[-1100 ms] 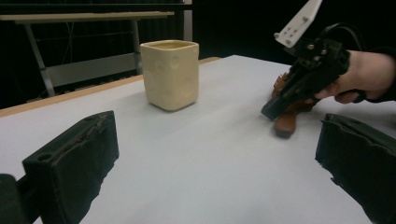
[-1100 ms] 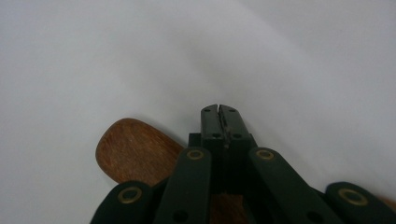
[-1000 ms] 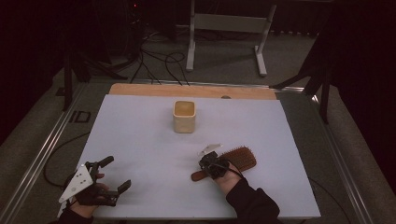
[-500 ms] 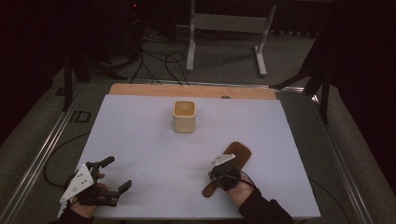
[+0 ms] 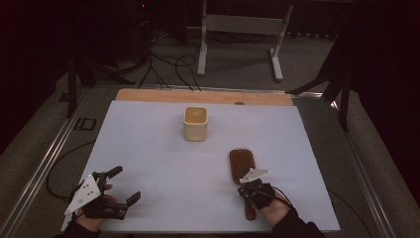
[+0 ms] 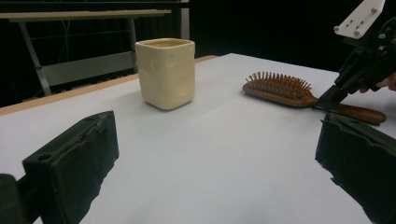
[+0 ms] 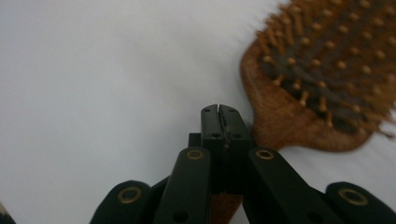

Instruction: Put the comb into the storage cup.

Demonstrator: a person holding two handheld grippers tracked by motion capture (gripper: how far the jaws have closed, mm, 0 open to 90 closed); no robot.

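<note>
One wooden hairbrush (image 5: 242, 171) lies bristles-up on the white surface (image 5: 163, 158), toward the near right, its paddle head pointing away from the person and its handle running back under the right hand-held gripper (image 5: 249, 191). That gripper sits over the handle with its jaws drawn together; in the right gripper view the closed tips meet just at the neck of the brush (image 7: 299, 93), and the handle beneath them is mostly covered, so whether they pinch the wood or merely rest above it cannot be told. The head is cut off at the right and top edges of that view, and the bristles are blurred. Well apart, at the near left, the left hand-held gripper (image 5: 119, 186) rests low with its jaws spread wide and nothing between them; its two black pads (image 6: 74, 163) loom out of focus at the bottom corners of its own view. Farther back, mid-surface, stands a cream square cup (image 5: 195, 123), its inside too dim to read.
</note>
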